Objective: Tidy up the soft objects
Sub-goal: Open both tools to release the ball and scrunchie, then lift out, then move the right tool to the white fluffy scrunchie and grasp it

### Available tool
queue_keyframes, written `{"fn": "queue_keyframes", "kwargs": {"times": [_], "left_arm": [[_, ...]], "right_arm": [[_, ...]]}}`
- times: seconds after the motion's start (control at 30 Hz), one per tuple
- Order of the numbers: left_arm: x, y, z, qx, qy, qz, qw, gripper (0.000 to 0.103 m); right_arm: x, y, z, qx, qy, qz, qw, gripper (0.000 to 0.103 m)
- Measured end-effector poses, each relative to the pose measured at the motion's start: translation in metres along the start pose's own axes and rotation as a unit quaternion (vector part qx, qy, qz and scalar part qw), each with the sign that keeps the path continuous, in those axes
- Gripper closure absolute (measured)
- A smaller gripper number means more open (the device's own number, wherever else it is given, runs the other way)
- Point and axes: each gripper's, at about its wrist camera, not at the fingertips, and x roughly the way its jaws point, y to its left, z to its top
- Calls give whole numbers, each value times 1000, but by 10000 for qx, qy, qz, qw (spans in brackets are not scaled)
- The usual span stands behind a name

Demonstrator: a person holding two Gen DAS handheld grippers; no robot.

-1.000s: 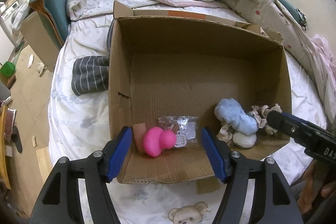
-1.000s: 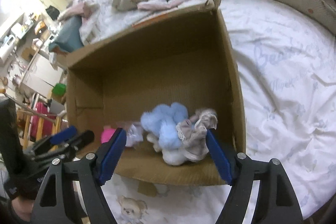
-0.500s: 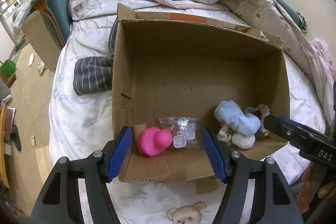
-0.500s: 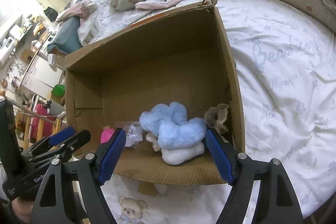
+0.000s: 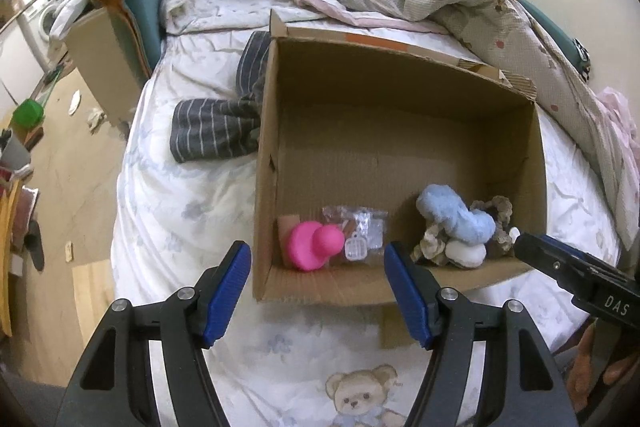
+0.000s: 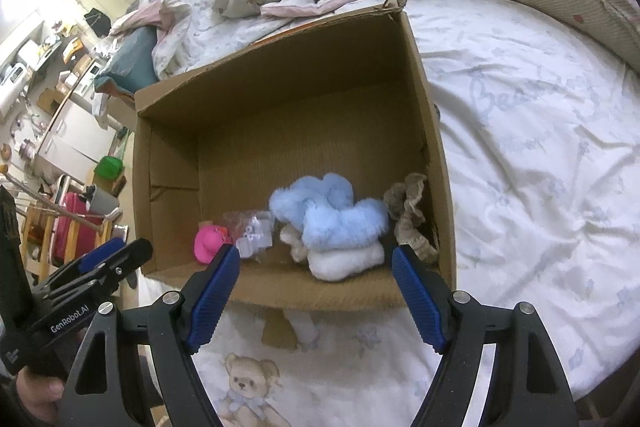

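Compared with the earlier frames, the frilled beige fabric piece [image 6: 410,217] now lies against the right wall of the open brown cardboard box [image 6: 434,155], no longer between the pads of the right gripper [image 6: 316,293]; the left-wrist view has shifted so that more of the white printed bed sheet [image 5: 168,211] shows left of the box. Both grippers are released and empty: the left gripper [image 5: 318,291] and the right one hang with blue pads spread above the near wall of the box, touching nothing.

Contents of the box, all along its near edge: a bright pink rounded soft toy [image 5: 314,245] at the left corner, a crumpled clear plastic packet [image 5: 360,231] just beside it, then a fluffy pale-blue plush piece [image 6: 328,215] resting on a white plush piece [image 6: 346,263], with the beige fabric at the right. A dark grey striped garment [image 5: 214,133] lies on the sheet outside the box, touching its left wall.

Judged step: fetching the next soft item, probably the striped garment. For a sound pick, the left gripper should approach from above, pinch a thick fold rather than a single layer, and lift clear of the box wall before release.
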Motion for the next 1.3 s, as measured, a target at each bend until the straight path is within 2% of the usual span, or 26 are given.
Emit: {"fn": "queue_keyframes", "kwargs": {"times": [0.13,0.4,0.73,1.07,1.3], "left_arm": [[-11,1,-9,17,-121,79,9999,37],[-18,6,-28,-45,-107,98,9999,37],[-18,2,-44,-5,1,54,10000,37],[-14,20,-42,-334,85,13,9994,37],[-10,34,-46,-435,190,40,9989,37]], "right_arm": [[-8,2,-9,-61,-26,-75,9999,20],[-17,-3,-35,42,-28,-144,9999,20],[-9,-2,-69,100,319,-195,9993,20],[13,-9,-73,474,661,-131,9966,20],[40,-1,-64,459,806,-163,9956,20]]}}
